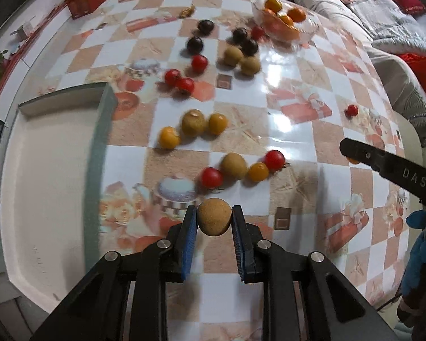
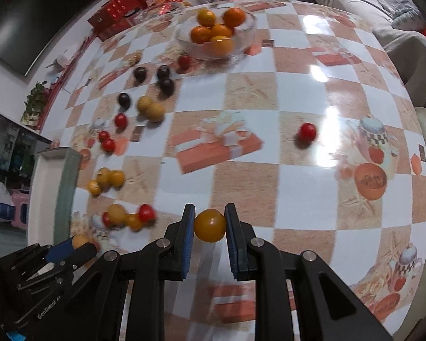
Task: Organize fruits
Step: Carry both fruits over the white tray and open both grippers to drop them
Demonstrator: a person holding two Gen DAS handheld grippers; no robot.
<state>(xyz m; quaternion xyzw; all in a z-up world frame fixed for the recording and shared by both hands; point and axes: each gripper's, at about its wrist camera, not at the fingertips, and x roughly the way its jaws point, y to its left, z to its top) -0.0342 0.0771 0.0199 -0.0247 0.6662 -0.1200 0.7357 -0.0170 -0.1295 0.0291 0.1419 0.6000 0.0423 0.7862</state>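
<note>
Left tongs (image 1: 214,221) pinch a tan longan (image 1: 214,216) between blue pads (image 1: 189,244), lifted clear of the checkered surface (image 1: 292,142). Right tongs (image 2: 210,226) clamp a yellow cherry tomato (image 2: 210,225) the same way.

Loose on the surface, the left wrist view shows four dark round fruits (image 1: 195,44) toward 12 o'clock, seven red cherry tomatoes (image 1: 199,63), five tan longans (image 1: 233,166) and three yellow tomatoes (image 1: 169,137), clustered from the centre up to 12 o'clock. One red tomato (image 2: 307,131) lies alone, well apart, at 2 o'clock in the right wrist view.

A clear glass bowl (image 2: 245,35) at 12 o'clock holds five oranges (image 2: 222,45). A white tray with a green rim (image 1: 42,187) at 9 o'clock in the left view shows nothing inside.
</note>
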